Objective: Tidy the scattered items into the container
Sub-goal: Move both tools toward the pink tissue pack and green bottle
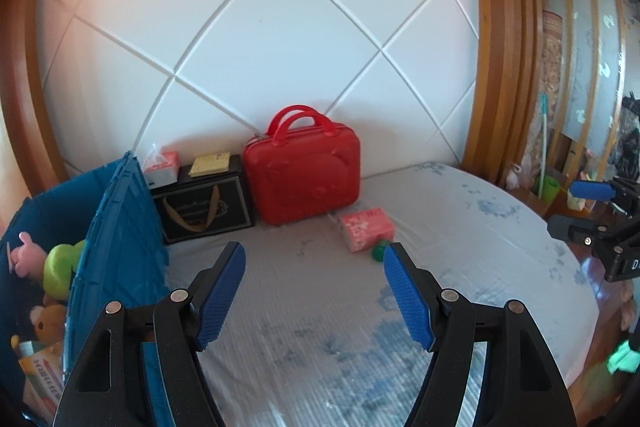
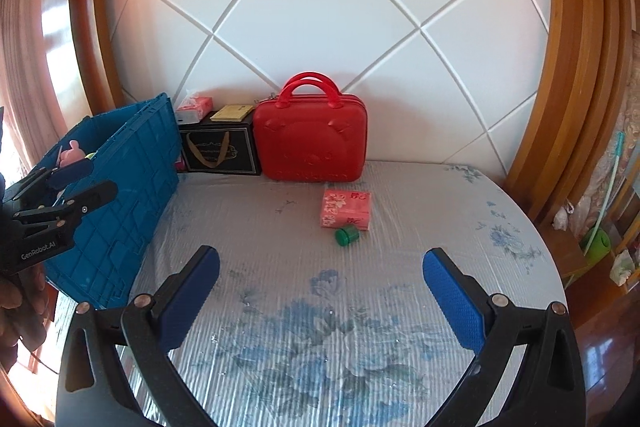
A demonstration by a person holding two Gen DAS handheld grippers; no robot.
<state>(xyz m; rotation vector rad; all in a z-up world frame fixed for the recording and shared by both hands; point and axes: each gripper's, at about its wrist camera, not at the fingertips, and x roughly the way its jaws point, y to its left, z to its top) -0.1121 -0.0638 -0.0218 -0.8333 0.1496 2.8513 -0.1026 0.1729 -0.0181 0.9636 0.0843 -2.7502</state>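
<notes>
A pink tissue pack lies on the grey floral table cover, with a small green bottle on its side just in front of it; both also show in the left wrist view, the pack and the bottle. The blue crate stands at the left, holding a pink toy, a green toy, a brown bear and a carton. My left gripper is open and empty, hovering beside the crate. My right gripper is open and empty, short of the bottle.
A red hard case stands against the white padded wall. A black gift box beside it carries a tissue pack and a yellow booklet. The round table edge curves at the right, with wooden frames beyond.
</notes>
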